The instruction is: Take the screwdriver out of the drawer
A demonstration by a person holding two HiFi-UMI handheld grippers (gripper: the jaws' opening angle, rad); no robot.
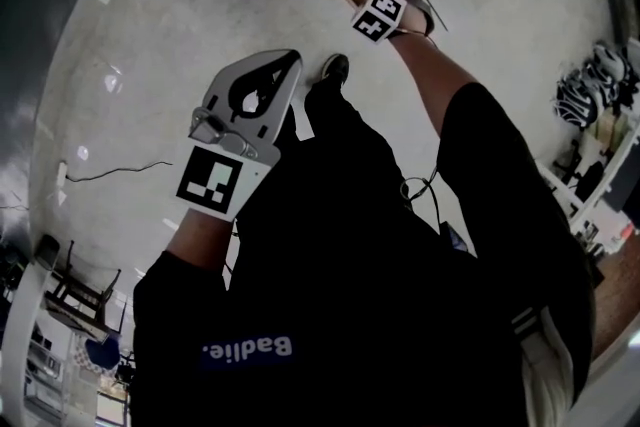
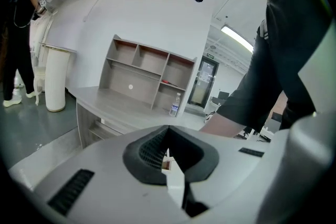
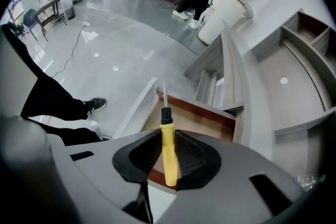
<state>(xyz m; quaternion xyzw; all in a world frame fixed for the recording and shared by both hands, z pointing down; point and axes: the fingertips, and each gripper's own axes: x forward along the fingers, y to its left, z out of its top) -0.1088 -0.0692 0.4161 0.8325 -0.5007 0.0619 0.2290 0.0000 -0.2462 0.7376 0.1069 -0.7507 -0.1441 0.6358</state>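
Fingers (image 3: pixel 137 159) of my right gripper (image 3: pixel 168 136) are clamped on the yellow handle of the screwdriver (image 3: pixel 168 149). Its metal shaft points away from me, over the open drawer (image 3: pixel 210 113). That drawer juts from the front of the grey desk (image 3: pixel 273 68). My left gripper (image 2: pixel 167 134) hangs well apart from the drawer, beside my dark trouser leg (image 1: pixel 340 130), its fingers pressed together with nothing between them. Beyond it, a shelf unit (image 2: pixel 149 73) and a water bottle (image 2: pixel 174 105) stand on the desk.
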